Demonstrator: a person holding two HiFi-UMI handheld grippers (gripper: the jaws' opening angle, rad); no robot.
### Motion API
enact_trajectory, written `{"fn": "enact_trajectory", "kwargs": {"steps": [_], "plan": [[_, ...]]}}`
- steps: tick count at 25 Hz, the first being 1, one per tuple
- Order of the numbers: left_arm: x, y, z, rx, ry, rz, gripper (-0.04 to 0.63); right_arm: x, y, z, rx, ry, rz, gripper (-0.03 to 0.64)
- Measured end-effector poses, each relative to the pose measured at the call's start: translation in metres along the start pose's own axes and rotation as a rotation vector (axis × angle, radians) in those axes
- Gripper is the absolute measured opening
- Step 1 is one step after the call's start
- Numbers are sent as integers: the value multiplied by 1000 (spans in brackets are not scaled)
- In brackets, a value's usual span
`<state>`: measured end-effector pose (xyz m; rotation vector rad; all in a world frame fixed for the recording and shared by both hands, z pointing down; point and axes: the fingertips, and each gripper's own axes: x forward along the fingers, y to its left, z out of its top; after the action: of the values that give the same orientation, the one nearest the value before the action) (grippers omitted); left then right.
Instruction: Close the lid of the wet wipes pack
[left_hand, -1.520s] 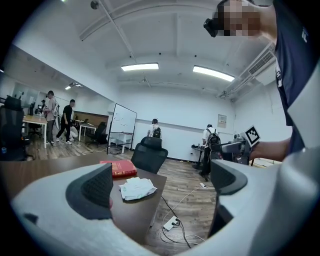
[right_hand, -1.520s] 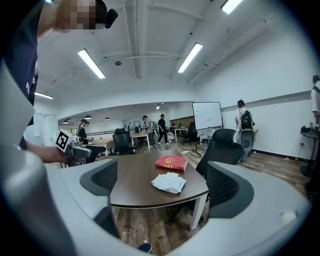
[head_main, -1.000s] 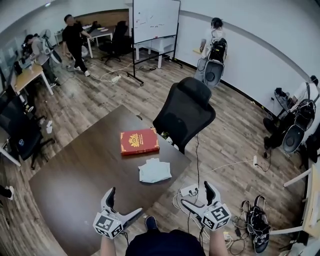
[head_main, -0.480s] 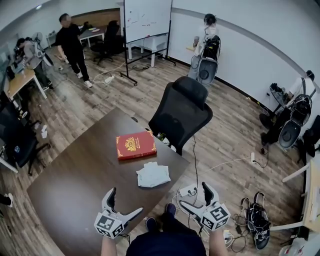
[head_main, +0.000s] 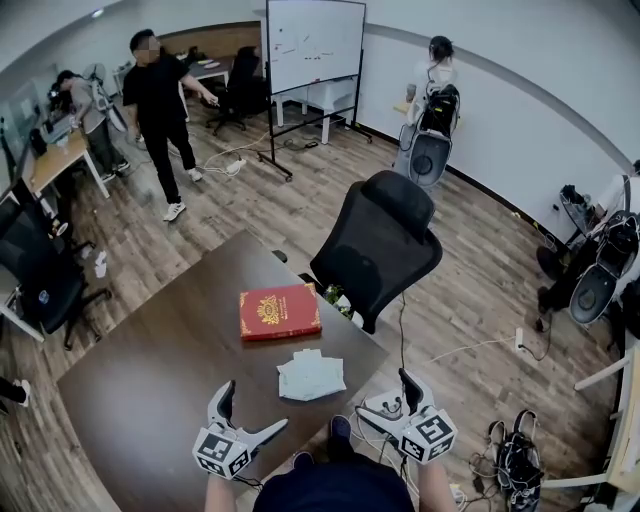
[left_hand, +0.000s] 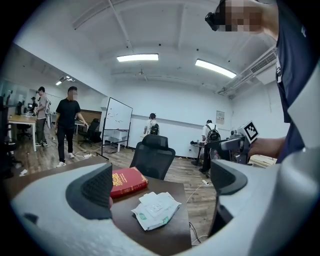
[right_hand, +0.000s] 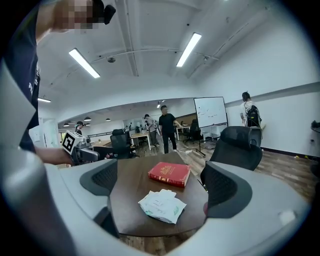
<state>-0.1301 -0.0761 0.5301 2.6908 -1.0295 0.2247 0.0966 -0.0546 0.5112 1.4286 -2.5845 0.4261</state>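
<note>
The white wet wipes pack (head_main: 311, 375) lies flat near the right corner of the dark brown table (head_main: 150, 370); it also shows as the pack (left_hand: 156, 210) and the pack (right_hand: 162, 205) in the two gripper views. Its lid flap looks raised at the far edge. My left gripper (head_main: 244, 418) hovers open over the table's near edge, short of the pack. My right gripper (head_main: 386, 395) is open too, held off the table's right side. The jaws of both are wide apart with nothing between them.
A red book (head_main: 279, 311) with a gold emblem lies just beyond the pack. A black office chair (head_main: 378, 247) stands at the table's far right corner. Cables and a power strip (head_main: 383, 409) lie on the wooden floor below my right gripper. People stand farther off in the room.
The head view has shifted slightly; both grippers sit a little lower in the frame. A person in black has walked nearer at the far left. The pack and book have not moved.
</note>
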Motion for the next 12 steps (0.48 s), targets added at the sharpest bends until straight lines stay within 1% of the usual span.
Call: {"fn": "enact_trajectory", "kwargs": {"steps": [8, 10, 12], "plan": [[41, 22, -13, -15, 48, 22, 600, 36, -28, 2, -6, 33, 55, 552], [51, 28, -24, -6, 80, 25, 599, 42, -30, -1, -3, 44, 68, 552], [63, 32, -39, 16, 130, 20, 599, 47, -31, -3, 2, 52, 78, 552]]}}
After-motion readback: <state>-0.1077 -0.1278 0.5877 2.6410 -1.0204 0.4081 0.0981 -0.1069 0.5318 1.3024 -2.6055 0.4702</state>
